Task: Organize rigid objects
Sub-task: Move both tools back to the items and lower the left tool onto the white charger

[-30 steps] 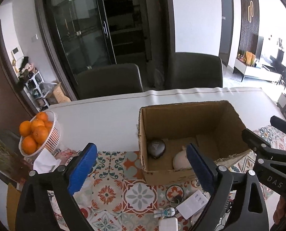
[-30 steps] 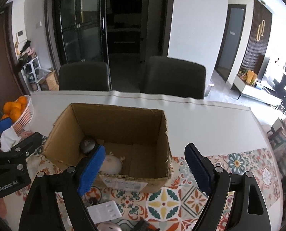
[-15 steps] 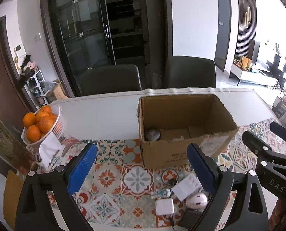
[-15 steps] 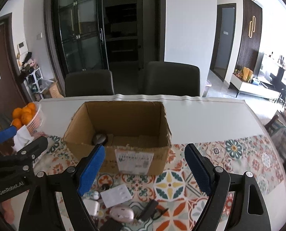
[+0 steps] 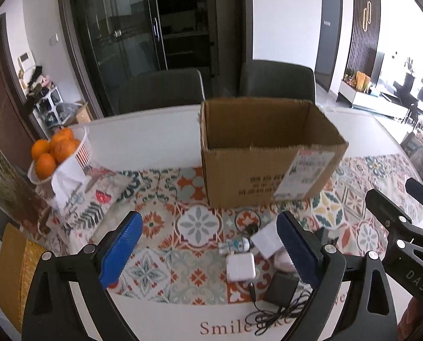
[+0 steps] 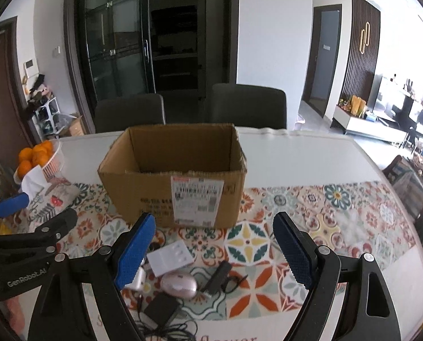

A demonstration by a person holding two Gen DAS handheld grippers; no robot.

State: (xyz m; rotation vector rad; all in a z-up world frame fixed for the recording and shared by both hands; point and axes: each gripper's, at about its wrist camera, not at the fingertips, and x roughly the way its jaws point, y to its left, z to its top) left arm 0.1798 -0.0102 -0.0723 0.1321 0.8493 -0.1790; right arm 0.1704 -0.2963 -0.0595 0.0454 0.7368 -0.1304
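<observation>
An open cardboard box (image 5: 268, 153) (image 6: 177, 176) stands on the patterned table runner; its inside is hidden from here. In front of it lie a white charger cube (image 5: 240, 267), a white flat box (image 6: 170, 257), a pink mouse (image 6: 179, 284), a black adapter with cable (image 5: 279, 287) (image 6: 160, 308) and a small black plug (image 6: 217, 277). My left gripper (image 5: 208, 253) is open and empty, above the items. My right gripper (image 6: 214, 251) is open and empty, above the mouse and plug.
A white basket of oranges (image 5: 55, 150) (image 6: 36, 156) with a tissue stands at the left. Two dark chairs (image 6: 248, 105) stand behind the table. The runner (image 6: 339, 218) stretches to the right. The table's front edge is close below.
Both grippers have pulled back and lowered from over the box. The box's contents have dropped out of sight, and the loose items on the runner have come into view.
</observation>
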